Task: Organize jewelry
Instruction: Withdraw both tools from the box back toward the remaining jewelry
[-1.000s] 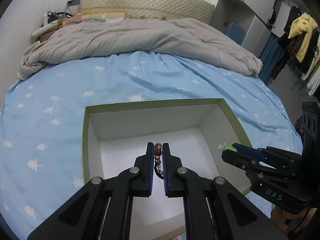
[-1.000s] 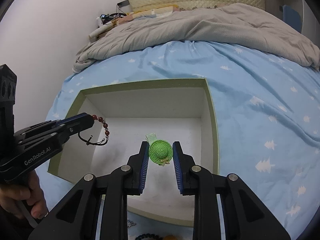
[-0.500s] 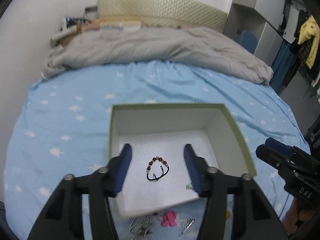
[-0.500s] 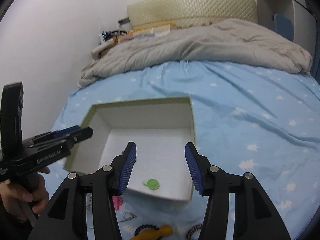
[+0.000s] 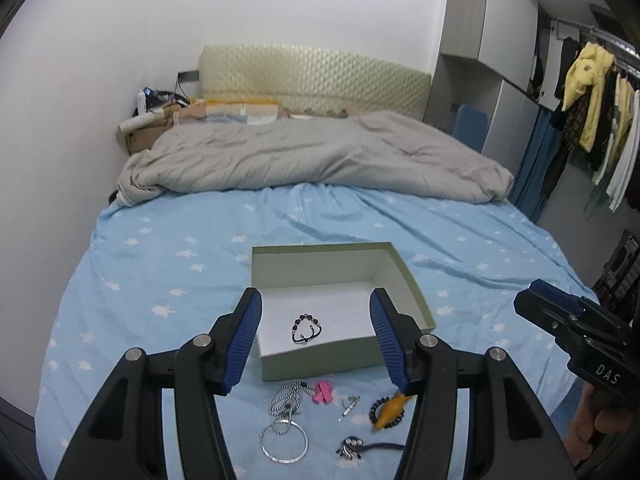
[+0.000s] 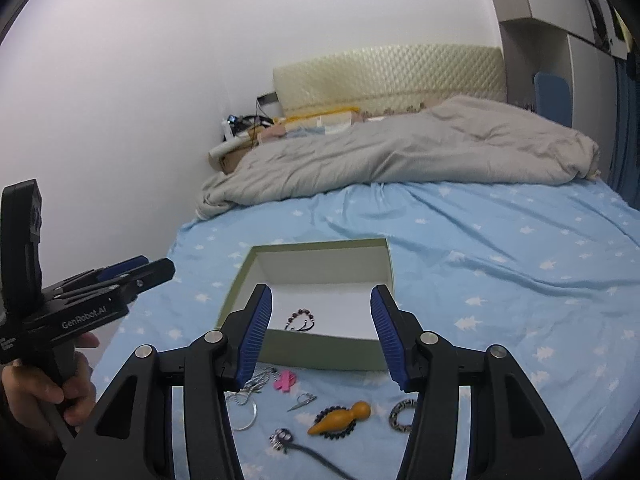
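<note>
With the dark beaded bracelet [image 5: 306, 328] lying in the shallow green cardboard box [image 5: 416, 292], both the left gripper [image 5: 316, 334] and right gripper [image 6: 321, 330] are hanging apart and empty, facing twelve o'clock, while the light, slippery silver bangle [image 5: 284, 442] at six o'clock is probably wanting a rim pinch.

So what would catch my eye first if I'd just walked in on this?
Probably the open pale green box in the middle of the blue star-print bedsheet, with one beaded bracelet on its white floor. In front of it lies a scatter of trinkets, including a silver bangle, a pink bow and an orange wooden piece. Both black tools, the left gripper and the right gripper, hang above with jaws open and empty.
</note>
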The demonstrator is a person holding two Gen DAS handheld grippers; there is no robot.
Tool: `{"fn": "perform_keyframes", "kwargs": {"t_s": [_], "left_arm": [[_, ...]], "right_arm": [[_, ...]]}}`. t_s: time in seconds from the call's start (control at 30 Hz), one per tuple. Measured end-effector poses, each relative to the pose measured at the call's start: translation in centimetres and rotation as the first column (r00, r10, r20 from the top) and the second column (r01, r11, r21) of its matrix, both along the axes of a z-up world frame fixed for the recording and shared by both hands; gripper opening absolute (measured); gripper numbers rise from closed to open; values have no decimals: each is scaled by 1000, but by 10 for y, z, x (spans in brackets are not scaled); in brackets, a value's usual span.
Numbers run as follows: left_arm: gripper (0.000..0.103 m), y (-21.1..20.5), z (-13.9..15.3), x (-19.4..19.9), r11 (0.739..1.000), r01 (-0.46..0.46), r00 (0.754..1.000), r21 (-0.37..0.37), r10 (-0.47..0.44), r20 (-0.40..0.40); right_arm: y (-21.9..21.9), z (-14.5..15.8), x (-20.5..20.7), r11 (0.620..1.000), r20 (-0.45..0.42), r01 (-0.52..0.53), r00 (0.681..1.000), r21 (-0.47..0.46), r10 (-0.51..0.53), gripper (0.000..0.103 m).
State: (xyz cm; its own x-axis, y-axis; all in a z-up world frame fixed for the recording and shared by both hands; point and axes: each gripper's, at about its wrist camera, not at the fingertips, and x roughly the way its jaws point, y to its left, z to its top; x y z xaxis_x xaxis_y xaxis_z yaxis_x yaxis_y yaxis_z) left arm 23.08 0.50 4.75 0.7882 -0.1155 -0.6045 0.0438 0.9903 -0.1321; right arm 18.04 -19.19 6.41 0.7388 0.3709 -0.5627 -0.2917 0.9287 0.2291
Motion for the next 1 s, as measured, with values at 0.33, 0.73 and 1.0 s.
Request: {"fn": "perform_keyframes", "kwargs": {"t_s": [0.33,0.73,1.0], "left_arm": [[57,3,9,-82,1000,24,999,-1,-24,45],[57,9,-26,-141,999,42,998,-27,-41,38],[57,-2,-60,-166,998,55,998,13,-55,-18]], "right_arm": [[4,13,-77,1000,69,13,998,-5,-12,52],[13,-27,-142,1000,50,25,998,-18,-24,52],[10,-59,-169,998,-2,38,999,-43,-38,52]]}}
